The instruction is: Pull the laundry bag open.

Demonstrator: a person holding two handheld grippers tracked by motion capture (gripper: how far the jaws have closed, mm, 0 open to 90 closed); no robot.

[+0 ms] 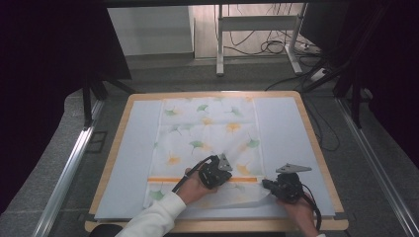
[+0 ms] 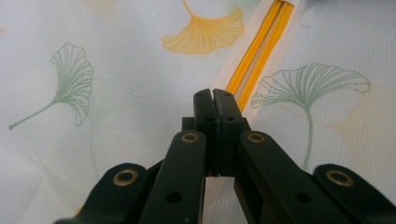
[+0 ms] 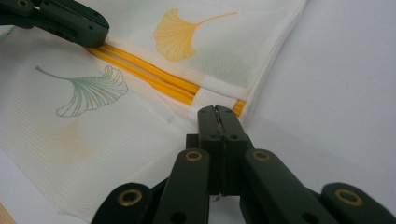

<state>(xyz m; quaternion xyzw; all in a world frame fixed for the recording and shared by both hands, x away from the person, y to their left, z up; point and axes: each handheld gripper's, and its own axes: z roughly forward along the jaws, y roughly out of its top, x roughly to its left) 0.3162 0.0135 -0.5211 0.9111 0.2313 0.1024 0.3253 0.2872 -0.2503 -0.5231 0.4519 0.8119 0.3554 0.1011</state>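
Cloth: I see a white cloth (image 1: 207, 133) printed with ginkgo leaves, spread flat on the pale mat (image 1: 133, 148) that covers the worktop (image 1: 316, 148). Its near end is folded over, and an orange stripe (image 1: 168, 179) marks where that flap ends.
Left tool: my left tool (image 1: 221, 174) sits on the orange stripe, about halfway along it. In the left gripper view the jaws are clenched tip to tip right beside the stripe (image 2: 259, 49); whether any fabric is pinched between them I cannot tell.
Right tool: my right tool (image 1: 269, 185) is just past the right end of the orange stripe, at the flap's corner. In the right gripper view the jaws are pressed together at the cloth's edge (image 3: 275, 65); again I cannot tell whether they grasp cloth.
Progress: I judge this a folding job with one short fold in place at the near end.
Left to do: most of the cloth beyond the orange stripe lies unfolded, so the bulk of the folding remains.
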